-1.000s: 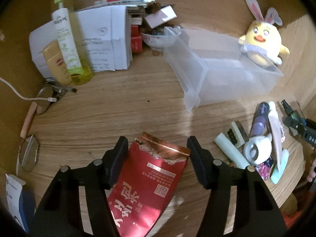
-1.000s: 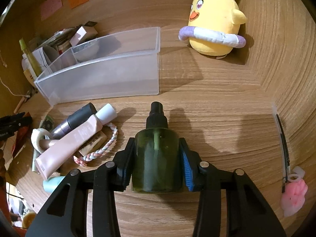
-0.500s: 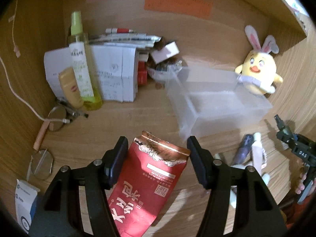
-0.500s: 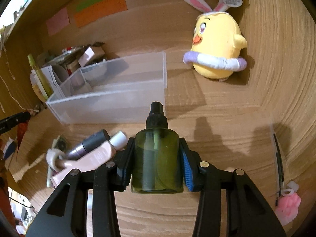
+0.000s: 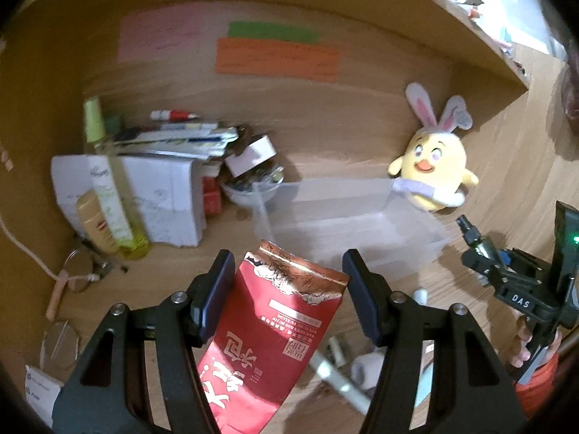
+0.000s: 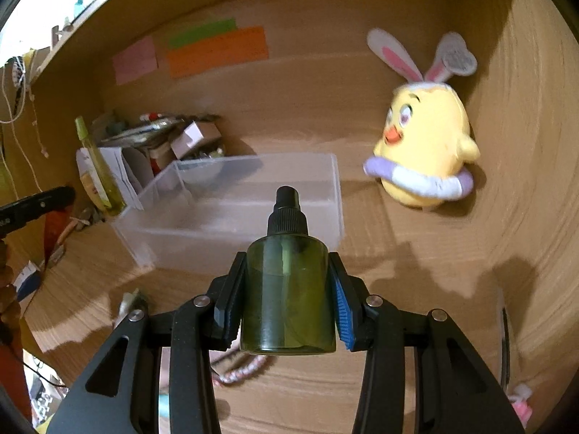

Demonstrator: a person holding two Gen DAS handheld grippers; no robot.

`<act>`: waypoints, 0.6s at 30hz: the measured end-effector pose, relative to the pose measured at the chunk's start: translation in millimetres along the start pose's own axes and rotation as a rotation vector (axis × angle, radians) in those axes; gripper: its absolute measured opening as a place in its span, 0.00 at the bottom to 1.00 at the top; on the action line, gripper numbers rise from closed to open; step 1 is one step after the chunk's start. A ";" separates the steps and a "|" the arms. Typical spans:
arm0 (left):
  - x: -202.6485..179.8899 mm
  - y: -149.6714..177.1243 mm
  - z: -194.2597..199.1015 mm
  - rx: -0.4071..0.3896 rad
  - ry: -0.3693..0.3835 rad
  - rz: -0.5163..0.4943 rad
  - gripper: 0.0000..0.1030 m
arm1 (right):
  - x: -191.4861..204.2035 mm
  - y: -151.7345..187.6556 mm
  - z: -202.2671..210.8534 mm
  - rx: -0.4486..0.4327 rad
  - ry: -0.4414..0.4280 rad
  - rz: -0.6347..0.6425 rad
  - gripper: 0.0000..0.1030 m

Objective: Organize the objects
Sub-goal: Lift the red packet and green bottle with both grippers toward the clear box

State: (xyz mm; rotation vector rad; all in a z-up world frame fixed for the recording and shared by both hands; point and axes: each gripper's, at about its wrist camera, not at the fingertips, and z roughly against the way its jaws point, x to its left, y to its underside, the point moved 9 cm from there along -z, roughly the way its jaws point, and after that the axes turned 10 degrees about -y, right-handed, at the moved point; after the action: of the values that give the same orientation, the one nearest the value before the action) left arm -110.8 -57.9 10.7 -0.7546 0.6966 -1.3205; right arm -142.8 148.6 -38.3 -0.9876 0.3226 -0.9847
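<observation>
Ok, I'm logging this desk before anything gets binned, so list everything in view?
red pouch: 1, red, between left gripper's fingers
spray bottle: 1, dark green, clamped in right gripper
clear bin: 1, translucent, desk centre
plush chick: 1, yellow, right of bin
tall bottle: 1, yellow-green, far left
sticky notes: 3, pink, green, orange, back wall
left gripper: black
right gripper: black

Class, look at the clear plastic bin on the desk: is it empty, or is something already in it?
Empty. The clear plastic bin shows only its bare floor and walls in both views.
</observation>
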 end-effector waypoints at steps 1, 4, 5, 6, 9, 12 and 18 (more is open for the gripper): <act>-3.9 -3.0 -1.3 -0.003 0.007 -0.002 0.60 | 1.7 -4.1 -0.3 -0.007 -0.002 0.008 0.37; -12.3 -9.5 -4.4 -0.007 0.020 -0.006 0.60 | 7.0 -16.0 -2.1 -0.022 -0.015 0.027 0.37; -14.4 -11.5 -5.5 -0.008 0.024 -0.006 0.60 | 9.0 -19.8 -3.1 -0.024 -0.023 0.032 0.37; -16.0 -13.3 -6.7 -0.009 0.026 -0.005 0.60 | 10.1 -23.7 -4.3 -0.027 -0.031 0.034 0.37; -20.2 -19.7 -10.6 -0.007 0.039 0.003 0.60 | 13.3 -36.4 -8.3 -0.037 -0.051 0.041 0.37; -23.5 -26.9 -15.9 -0.008 0.036 0.006 0.60 | 15.2 -48.3 -11.8 -0.049 -0.059 0.051 0.37; -29.3 -41.3 -27.3 -0.012 0.035 0.013 0.60 | 17.8 -71.1 -18.6 -0.068 -0.054 0.069 0.37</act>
State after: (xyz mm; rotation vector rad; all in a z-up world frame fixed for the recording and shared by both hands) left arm -160.3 -34.9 28.8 -0.7363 0.7372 -1.3213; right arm -183.7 110.8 12.9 -1.0561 0.3445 -0.8880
